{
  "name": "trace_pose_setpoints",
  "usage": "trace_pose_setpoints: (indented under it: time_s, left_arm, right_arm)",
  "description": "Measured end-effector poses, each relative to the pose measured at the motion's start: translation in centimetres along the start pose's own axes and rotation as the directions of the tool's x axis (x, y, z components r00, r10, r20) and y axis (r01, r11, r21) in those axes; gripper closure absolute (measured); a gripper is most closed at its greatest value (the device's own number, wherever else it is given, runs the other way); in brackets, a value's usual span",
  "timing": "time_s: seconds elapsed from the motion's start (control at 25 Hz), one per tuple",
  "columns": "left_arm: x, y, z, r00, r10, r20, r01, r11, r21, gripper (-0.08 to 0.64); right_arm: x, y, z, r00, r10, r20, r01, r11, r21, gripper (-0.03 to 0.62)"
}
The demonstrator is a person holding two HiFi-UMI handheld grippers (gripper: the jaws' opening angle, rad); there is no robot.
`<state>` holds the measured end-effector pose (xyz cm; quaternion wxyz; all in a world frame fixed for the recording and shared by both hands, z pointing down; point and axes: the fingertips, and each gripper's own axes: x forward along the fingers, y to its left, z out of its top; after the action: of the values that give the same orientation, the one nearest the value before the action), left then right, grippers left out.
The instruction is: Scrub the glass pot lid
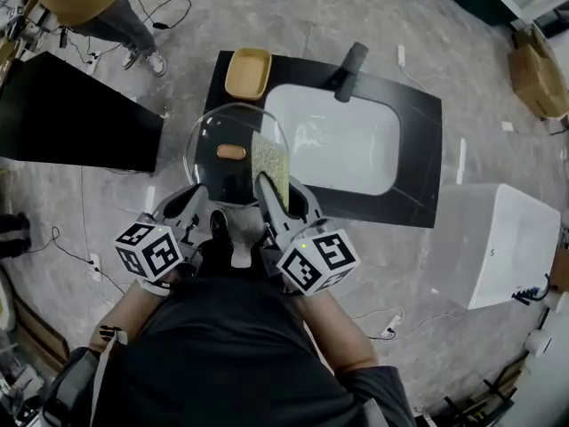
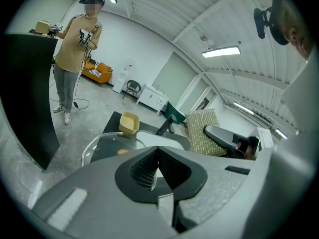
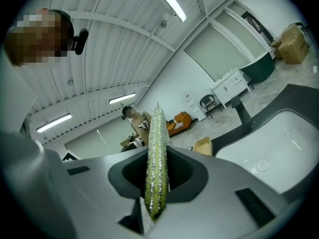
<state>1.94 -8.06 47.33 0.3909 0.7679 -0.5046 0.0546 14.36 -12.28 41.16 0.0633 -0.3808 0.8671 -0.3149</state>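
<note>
— Checked the left hand-held gripper (image 2: 157, 166)?
— Did. Found it pinched tight on the near rim of the glass pot lid (image 1: 220, 130), which was lifted above the black table (image 1: 418, 149) and overlapped the left edge of the white sink (image 1: 356, 149).
— And the right hand-held gripper (image 3: 157, 180)?
— Saw it clamped on a glittery yellow-green scrub pad (image 3: 157, 133), stood edge-on between the jaws. From the head view, looked laid over the lid's right side — couldn't tell whether touching.
— Noticed anything else?
— Spotted a yellow dish (image 1: 247, 72) at the table's far corner and a black faucet (image 1: 348, 69) behind the sink — plus a person (image 2: 75, 44) well off to the left.
</note>
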Motion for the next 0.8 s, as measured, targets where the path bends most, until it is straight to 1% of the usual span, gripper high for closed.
trace_pose_setpoints:
  time_s: [0.12, 0.24, 0.36, 0.48, 0.6, 0.8]
  left_arm:
    - [0.5, -1.1, 1.8, 0.998, -0.047, 0.037, 0.046, 0.999, 0.018, 0.558]
    - [0.1, -2.0, 4.2, 0.992, -0.098, 0.080, 0.094, 0.994, 0.051, 0.558]
    - [-1.2, -1.6, 6.6, 0.983, -0.126, 0.135, 0.117, 0.991, 0.071, 0.558]
    - [-2.5, 0.1, 7.9, 0.976, -0.137, 0.168, 0.129, 0.990, 0.060, 0.558]
    - [-3.4, 2.0, 8.2, 0.975, -0.142, 0.170, 0.137, 0.990, 0.039, 0.558]
    - [-4.3, 5.0, 8.3, 0.975, -0.146, 0.167, 0.150, 0.989, -0.010, 0.558]
  right_arm:
    - [-0.3, 0.3, 1.5, 0.999, -0.004, 0.034, 0.005, 1.000, -0.021, 0.537]
    - [-0.3, 1.6, 3.2, 0.998, -0.009, 0.070, 0.013, 0.999, -0.046, 0.537]
    - [0.4, 3.2, 3.9, 0.995, -0.017, 0.097, 0.023, 0.998, -0.066, 0.537]
    - [2.1, 5.0, 3.6, 0.995, -0.015, 0.102, 0.023, 0.996, -0.082, 0.537]
    - [3.9, 6.3, 2.5, 0.996, -0.018, 0.084, 0.024, 0.997, -0.077, 0.537]
    - [5.8, 7.3, 1.2, 0.996, -0.066, 0.062, 0.071, 0.995, -0.076, 0.537]
